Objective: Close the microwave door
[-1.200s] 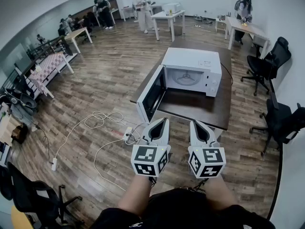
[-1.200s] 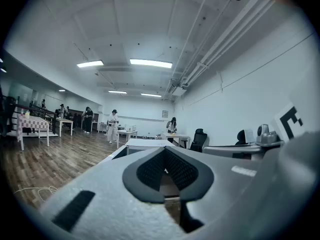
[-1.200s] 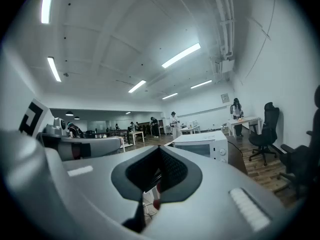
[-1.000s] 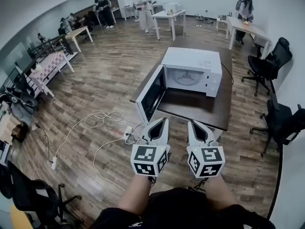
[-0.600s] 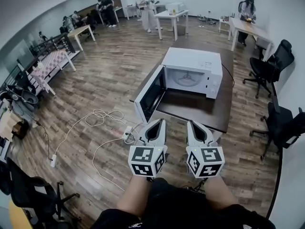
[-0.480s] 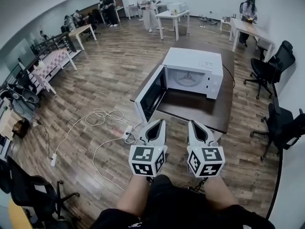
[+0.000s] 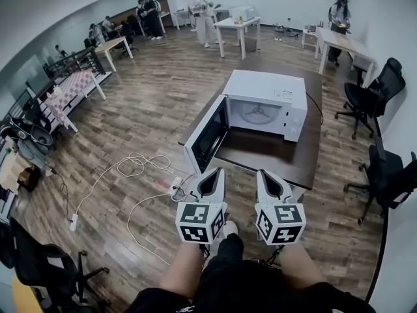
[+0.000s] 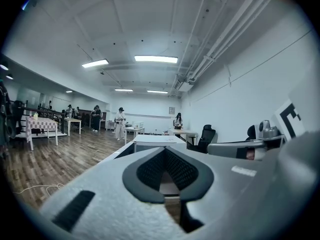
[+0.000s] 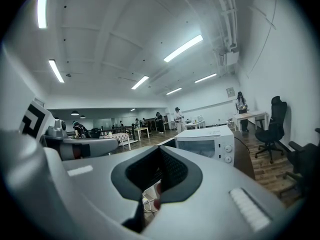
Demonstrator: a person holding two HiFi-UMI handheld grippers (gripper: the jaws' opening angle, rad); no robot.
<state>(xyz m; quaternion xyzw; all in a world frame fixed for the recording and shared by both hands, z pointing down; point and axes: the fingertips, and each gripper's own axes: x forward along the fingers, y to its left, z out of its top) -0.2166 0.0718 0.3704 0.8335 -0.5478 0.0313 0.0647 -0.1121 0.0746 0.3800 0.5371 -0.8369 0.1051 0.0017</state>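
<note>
The grey left gripper point(image 7: 212, 175) and right gripper point(image 7: 266, 175), both pinched shut and empty, hung side by side short of the dark brown table point(image 7: 273, 156). There the white boxy microwave point(image 7: 267, 89) had its dark-windowed door point(image 7: 207, 134) swung wide leftward. This looked like the approach, and the next move called for reaching the door's outer face to push.

One white microwave point(image 7: 264, 103) on one dark table point(image 7: 280, 158); two grippers just in front of the microwave, left gripper point(image 7: 217, 172) and right gripper point(image 7: 262, 173); two black office chairs to its right, far chair point(image 7: 365, 93) and near chair point(image 7: 388, 175); two white tables nearest beyond it, left table point(image 7: 236, 22) and right table point(image 7: 340, 41); one looped white cable point(image 7: 140, 162) left of it.
</note>
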